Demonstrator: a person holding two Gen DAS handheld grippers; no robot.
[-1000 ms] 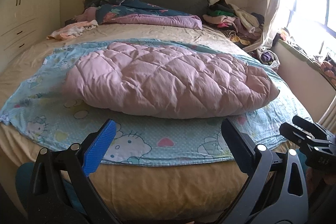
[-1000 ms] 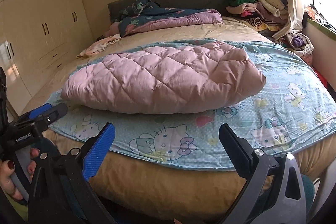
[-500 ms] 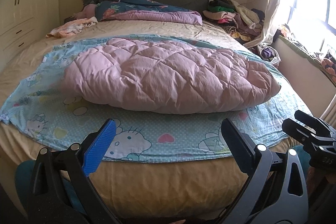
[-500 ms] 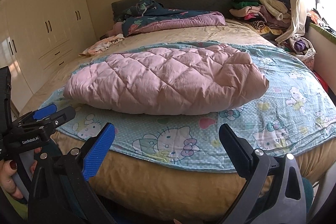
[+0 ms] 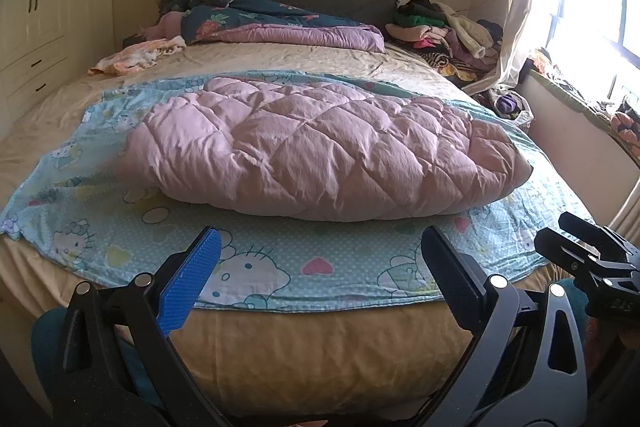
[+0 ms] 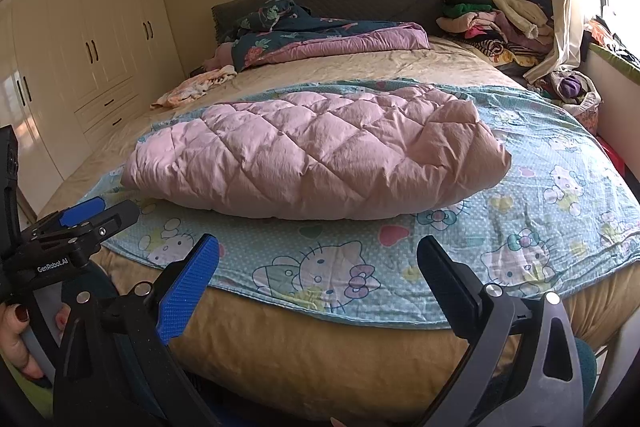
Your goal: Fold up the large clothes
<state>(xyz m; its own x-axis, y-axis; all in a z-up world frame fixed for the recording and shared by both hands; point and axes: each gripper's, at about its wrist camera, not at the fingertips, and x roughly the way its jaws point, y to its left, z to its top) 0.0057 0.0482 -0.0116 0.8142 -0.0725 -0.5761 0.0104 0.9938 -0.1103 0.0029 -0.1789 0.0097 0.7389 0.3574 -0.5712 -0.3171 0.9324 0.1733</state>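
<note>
Taking the pink quilted garment point(image 5: 320, 151) as your landmark: to its far left stands the cream wardrobe point(image 6: 80, 39). Your left gripper point(image 5: 316, 267) hovers off the near bed edge, below the garment's left half, jaws wide apart and holding nothing. The garment itself lies folded and puffy on the blue cartoon-cat sheet point(image 5: 280, 259), mid-bed. Your right gripper point(image 6: 316, 267) hangs below its right half, jaws likewise spread and empty. Behind and right of the garment, a heap of clothes point(image 6: 492, 19) sits by the headboard.

Bare cartoon sheet point(image 5: 280, 259) before pink quilt point(image 5: 320, 151), clothes pile point(image 5: 444, 27) far right
</note>
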